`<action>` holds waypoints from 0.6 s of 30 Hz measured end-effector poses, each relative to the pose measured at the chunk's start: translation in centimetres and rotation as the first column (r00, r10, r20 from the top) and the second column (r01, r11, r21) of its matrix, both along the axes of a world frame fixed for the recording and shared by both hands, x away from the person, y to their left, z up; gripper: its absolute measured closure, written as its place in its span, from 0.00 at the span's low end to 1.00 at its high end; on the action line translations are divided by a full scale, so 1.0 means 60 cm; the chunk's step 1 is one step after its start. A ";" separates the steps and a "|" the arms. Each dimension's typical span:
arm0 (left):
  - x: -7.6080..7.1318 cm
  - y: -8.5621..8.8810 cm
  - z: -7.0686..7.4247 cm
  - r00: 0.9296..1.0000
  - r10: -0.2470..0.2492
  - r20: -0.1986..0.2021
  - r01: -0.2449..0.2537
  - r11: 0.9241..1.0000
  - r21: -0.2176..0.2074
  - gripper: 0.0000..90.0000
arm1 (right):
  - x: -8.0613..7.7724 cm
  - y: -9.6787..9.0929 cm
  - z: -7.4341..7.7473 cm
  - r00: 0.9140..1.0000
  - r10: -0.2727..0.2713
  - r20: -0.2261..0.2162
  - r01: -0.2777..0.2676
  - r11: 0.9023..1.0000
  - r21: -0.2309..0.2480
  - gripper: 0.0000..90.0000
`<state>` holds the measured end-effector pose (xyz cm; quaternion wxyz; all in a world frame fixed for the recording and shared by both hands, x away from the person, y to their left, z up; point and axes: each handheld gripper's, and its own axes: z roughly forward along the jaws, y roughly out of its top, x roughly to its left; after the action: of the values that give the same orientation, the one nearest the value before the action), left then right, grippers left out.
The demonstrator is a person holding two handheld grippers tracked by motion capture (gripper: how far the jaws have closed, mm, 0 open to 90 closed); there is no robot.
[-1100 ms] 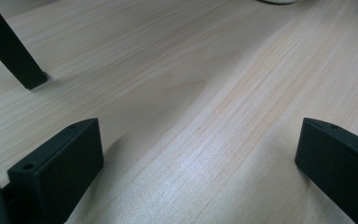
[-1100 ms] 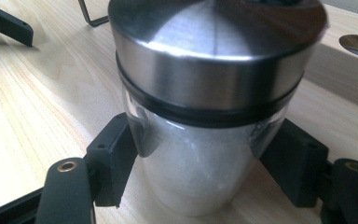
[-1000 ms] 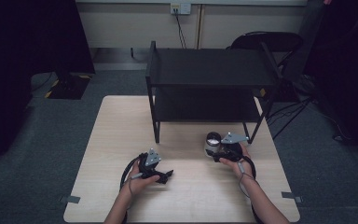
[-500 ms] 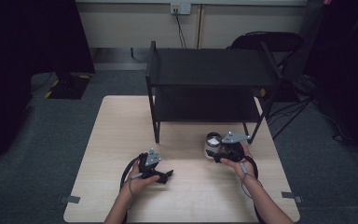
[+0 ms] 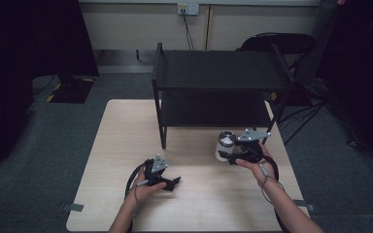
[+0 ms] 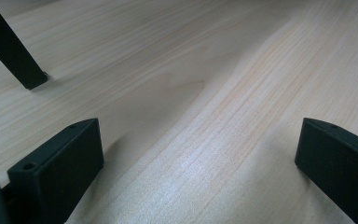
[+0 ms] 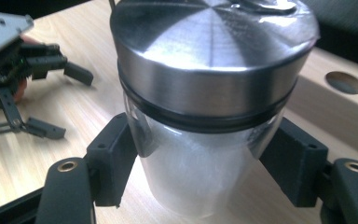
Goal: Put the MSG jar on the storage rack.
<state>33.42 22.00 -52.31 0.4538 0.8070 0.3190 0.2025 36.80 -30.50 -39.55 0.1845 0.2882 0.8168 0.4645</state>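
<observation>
Nearest the person, the left gripper (image 5: 171, 183) rests low on the wooden worktop (image 5: 126, 145). Its 2 black jaws stand wide apart with only bare wood between them. A black cable loops from it by the person's left hand (image 5: 143, 187).

A little farther in and to the right, the right gripper (image 5: 225, 155) holds a glass jar (image 5: 225, 145). The jar stands upright on the worktop and has a round, shiny metal lid (image 7: 209, 56). In the right gripper view, 1 black jaw presses on each side of the clear glass, just under the lid. The person's right hand (image 5: 252, 158) is wrapped around this gripper, and a grey plate with 3 corners sits on top of it.

Just behind the jar stands a black shelf rack (image 5: 218, 87) with 2 flat shelves. Its legs stand on the far part of the worktop. In the left gripper view, 1 black leg (image 6: 11, 51) of the rack touches the wood.

Far behind the worktop are a black chair (image 5: 277, 44) and a wall with a socket (image 5: 187, 8).
</observation>
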 end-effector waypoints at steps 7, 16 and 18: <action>0.000 0.000 0.000 1.000 0.000 0.000 0.000 1.000 0.000 0.00 | 0.002 -0.007 0.053 1.000 -0.013 0.005 0.012 1.000 0.014 0.34; 0.000 0.000 0.000 1.000 0.000 0.000 0.000 1.000 0.000 0.00 | 0.010 -0.005 0.095 0.998 -0.046 0.037 0.045 0.999 0.028 0.34; 0.000 0.000 0.000 1.000 0.000 0.000 0.000 1.000 0.000 0.00 | 0.015 -0.003 0.102 0.998 -0.060 0.030 0.059 0.997 0.040 0.34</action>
<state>33.42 22.00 -52.31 0.4536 0.8071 0.3192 0.2025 37.67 -30.71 -33.41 0.2054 0.3088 0.7955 0.4792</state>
